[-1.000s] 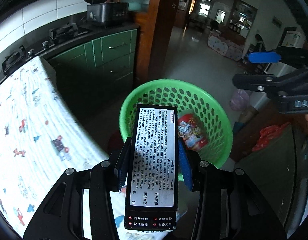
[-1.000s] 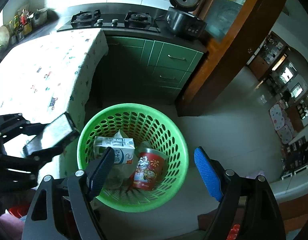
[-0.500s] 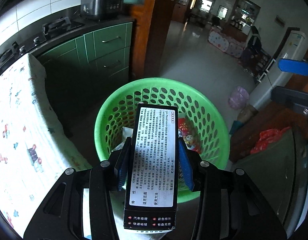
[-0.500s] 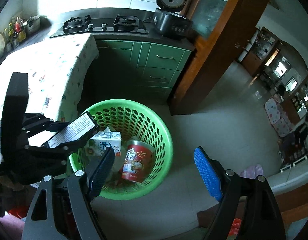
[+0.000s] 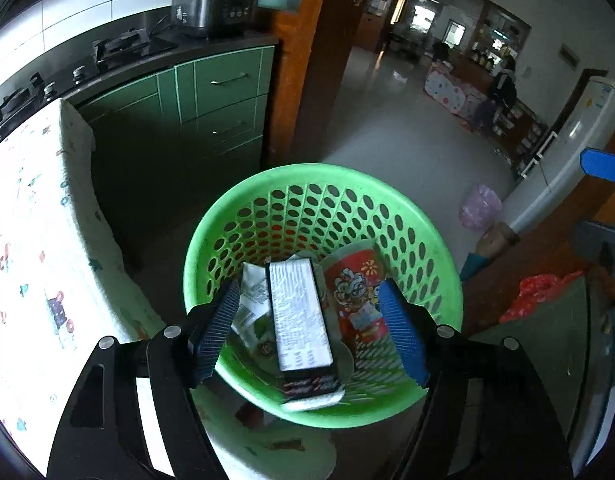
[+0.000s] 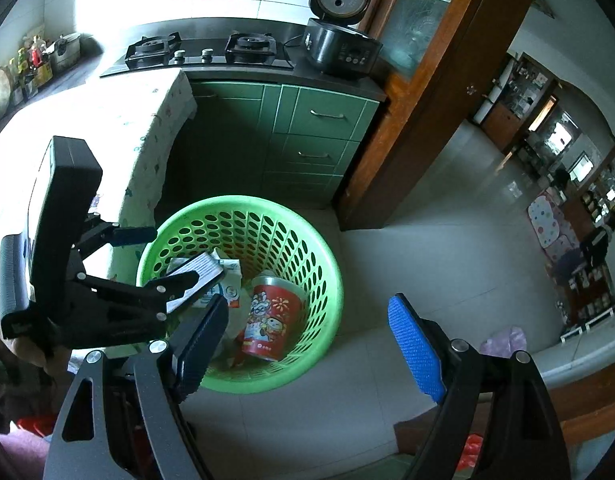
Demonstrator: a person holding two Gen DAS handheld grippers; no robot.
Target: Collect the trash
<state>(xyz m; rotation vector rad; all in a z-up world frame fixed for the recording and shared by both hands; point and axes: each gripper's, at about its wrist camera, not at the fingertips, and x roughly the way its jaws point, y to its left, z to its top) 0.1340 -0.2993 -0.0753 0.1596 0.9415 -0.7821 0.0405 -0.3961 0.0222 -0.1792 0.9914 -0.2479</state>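
Both hand-held grippers, left (image 5: 307,332) and right (image 6: 307,344), are gaping empty over one basket (image 5: 435,240) holding one box (image 5: 301,320), one carton (image 6: 227,280) and one cup (image 6: 269,320).

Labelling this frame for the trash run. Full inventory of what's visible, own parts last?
basket: 1, green, on floor beside the table
black box: 1, white text label, falling into basket, free of the fingers
milk carton: 1, white, in basket
red cup: 1, cartoon print, in basket
table: 1, printed cloth
rice cooker: 1, black, lid up, on counter
gas hob: 1, two burners
left gripper: open, above basket
right gripper: open, empty
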